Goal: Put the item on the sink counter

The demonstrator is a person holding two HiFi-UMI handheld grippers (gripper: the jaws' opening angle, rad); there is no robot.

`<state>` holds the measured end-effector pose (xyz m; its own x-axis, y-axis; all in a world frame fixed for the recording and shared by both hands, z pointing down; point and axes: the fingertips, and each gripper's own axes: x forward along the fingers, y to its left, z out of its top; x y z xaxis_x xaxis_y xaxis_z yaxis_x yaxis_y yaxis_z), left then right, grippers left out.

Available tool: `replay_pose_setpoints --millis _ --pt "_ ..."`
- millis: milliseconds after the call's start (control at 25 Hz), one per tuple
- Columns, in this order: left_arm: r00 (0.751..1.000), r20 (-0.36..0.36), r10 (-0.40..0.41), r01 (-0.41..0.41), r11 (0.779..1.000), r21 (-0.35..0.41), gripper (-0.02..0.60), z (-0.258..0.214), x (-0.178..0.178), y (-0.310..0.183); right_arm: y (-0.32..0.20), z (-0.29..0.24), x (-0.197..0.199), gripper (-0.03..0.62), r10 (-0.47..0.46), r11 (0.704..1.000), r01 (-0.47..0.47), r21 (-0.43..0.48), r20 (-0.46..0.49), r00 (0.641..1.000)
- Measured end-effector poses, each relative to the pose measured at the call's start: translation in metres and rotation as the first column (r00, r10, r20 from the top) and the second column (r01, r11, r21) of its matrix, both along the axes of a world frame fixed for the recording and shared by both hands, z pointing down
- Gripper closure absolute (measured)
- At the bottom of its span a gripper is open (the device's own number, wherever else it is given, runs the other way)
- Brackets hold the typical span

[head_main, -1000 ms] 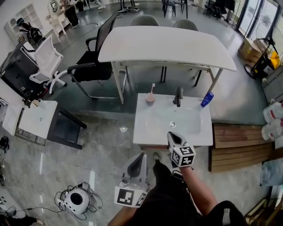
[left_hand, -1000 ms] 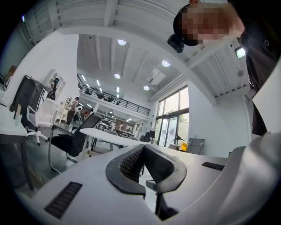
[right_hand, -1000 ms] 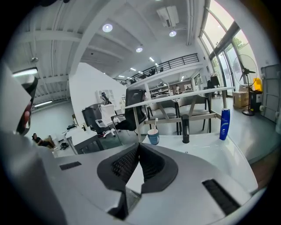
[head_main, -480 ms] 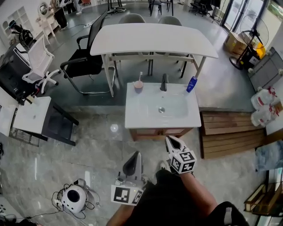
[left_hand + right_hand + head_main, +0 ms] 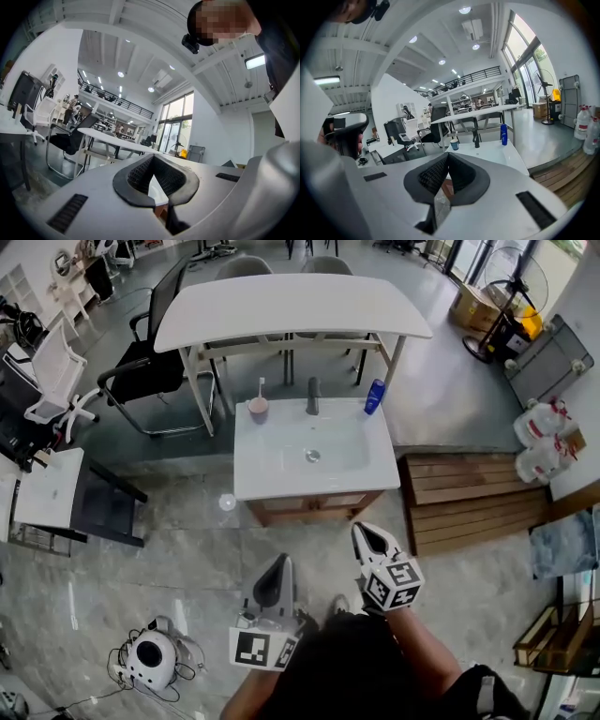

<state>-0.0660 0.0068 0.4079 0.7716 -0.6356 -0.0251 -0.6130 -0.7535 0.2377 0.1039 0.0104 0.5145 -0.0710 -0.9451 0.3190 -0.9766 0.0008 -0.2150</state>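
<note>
Far beyond both sets of fingers stands the long white table (image 5: 291, 306). Nearer, straight ahead of the fingertips but well apart from them, is the sink counter (image 5: 281, 479). Off past the right fingers lies a low wooden platform (image 5: 469, 502).

The left gripper (image 5: 279, 563) and the right gripper (image 5: 367, 532) hang low in front of the person. Each has its fingers pressed together at the tips with nothing between them, so neither carries anything.

On the counter, at the side farthest from the fingers, a blue bottle (image 5: 375, 397) stands upright near the right corner. A faucet (image 5: 313, 396) is in the middle, and a cup (image 5: 258, 410) holding a toothbrush (image 5: 261, 387) is to the left. I can't say which of these is the item, but whichever it is already rests on the counter, so the job looks done to me.

What could still spoil it, I'd guess, is the bottle. It is tall, narrow and close to the rim, and a closed gripper swung back over the basin could tip it onto the floor. Behind and left of the left fingers a round device (image 5: 155, 662) trails cables across the tiles. A careless step that way could catch a foot.
</note>
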Motion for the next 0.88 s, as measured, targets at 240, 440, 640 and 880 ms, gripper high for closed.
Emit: replay_pose_setpoints --millis 240,440,640,880 --pt "1.0 0.015 0.01 -0.01 1.0 0.014 0.566 -0.002 0.037 0.024 0.035 -0.013 0.033 0.583 0.027 0.999 -0.027 0.043 0.009 1.0" --pt "0.999 0.028 0.014 -0.015 1.0 0.019 0.566 -0.005 0.062 0.045 0.069 -0.033 0.05 0.583 0.033 0.995 -0.034 0.089 0.011 0.999" --pt "0.999 0.034 0.014 -0.015 1.0 0.028 0.566 -0.004 0.074 0.059 0.1 -0.056 0.054 0.583 0.025 0.99 -0.025 0.142 -0.002 1.0" --pt "0.999 0.047 0.019 -0.021 0.999 0.036 0.566 -0.004 0.083 0.074 0.125 -0.072 0.051 0.583 0.024 0.983 -0.022 0.184 -0.004 1.0"
